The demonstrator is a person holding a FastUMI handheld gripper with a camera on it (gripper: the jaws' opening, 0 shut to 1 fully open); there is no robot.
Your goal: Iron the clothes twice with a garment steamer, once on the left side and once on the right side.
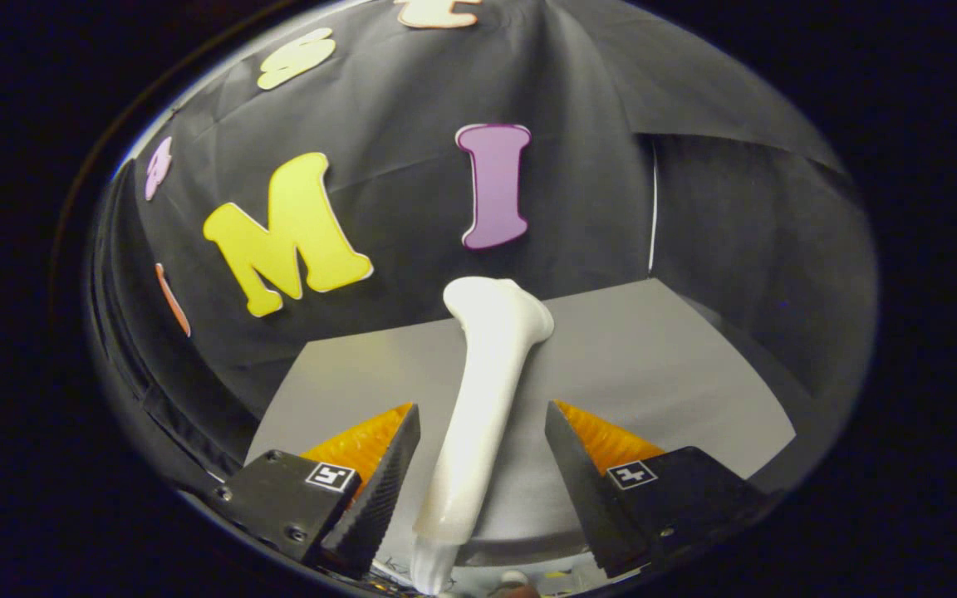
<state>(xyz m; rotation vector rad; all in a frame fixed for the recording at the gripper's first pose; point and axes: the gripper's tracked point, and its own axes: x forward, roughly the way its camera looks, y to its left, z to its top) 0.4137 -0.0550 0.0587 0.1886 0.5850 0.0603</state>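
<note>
Garment steamer: one, white, laid on the grey worktop, handle between the fingers, head beyond them.
Tool: held open, neither finger touching the handle.
Backdrop: black cloth wall.

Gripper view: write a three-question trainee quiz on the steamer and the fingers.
1. True or false: the gripper is shut on the white garment steamer.
2. Where does the steamer's handle lie? A) between the two fingers B) beyond both fingers C) outside one finger
3. Fill in: the steamer's wide head rests at the far part of the grey ____, near the black cloth wall.

Key: 1. False: the fingers stand open with gaps on both sides of the handle. 2. A. 3. Table.
</note>
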